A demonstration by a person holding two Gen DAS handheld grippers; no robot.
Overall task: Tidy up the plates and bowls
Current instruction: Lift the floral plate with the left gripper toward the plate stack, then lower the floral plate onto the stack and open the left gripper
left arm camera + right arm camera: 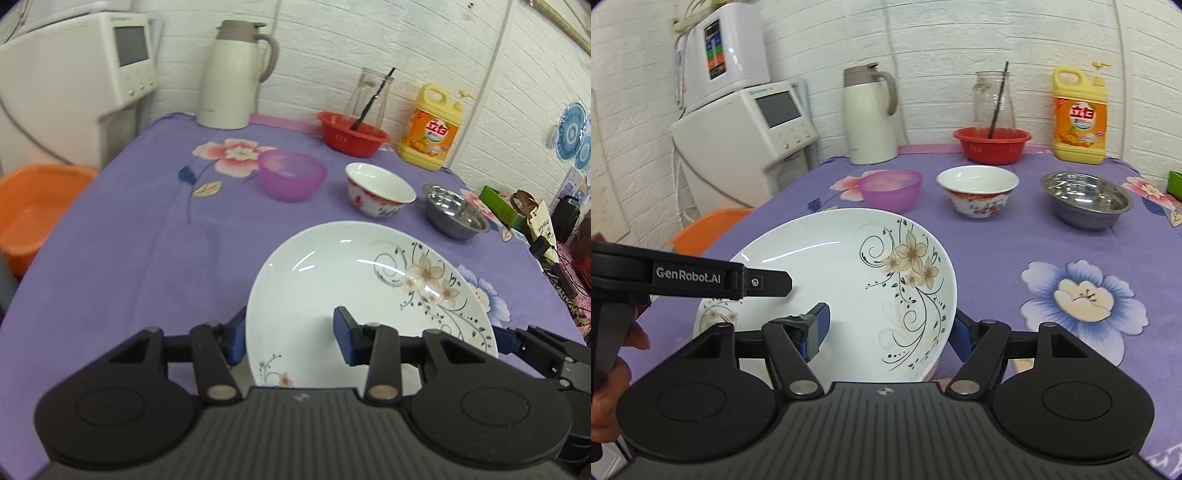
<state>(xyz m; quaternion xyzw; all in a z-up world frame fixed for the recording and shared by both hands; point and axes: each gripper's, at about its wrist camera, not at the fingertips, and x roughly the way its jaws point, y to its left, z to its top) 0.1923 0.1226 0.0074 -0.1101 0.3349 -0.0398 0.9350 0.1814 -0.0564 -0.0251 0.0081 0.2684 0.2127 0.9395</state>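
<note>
A white plate [351, 280] with a brown flower pattern is held between both grippers, tilted above the purple flowered cloth [129, 240]. My left gripper [290, 339] is shut on the plate's left rim, one blue pad inside the plate and one outside. My right gripper [888, 332] is shut on the right rim of the plate [831, 266] in the same way. Beyond the plate stand a purple plastic bowl [293, 179], a white ceramic bowl [378, 190] with red decoration and a steel bowl [456, 216], in a row from left to right.
Along the back wall are a cream thermos jug [236, 74], a red basin [352, 136] with a glass jar and stick, and a yellow detergent bottle [430, 129]. An orange tub [33, 206] and a white appliance [74, 81] are off the table's left. A hand [613, 369] grips the left gripper's handle.
</note>
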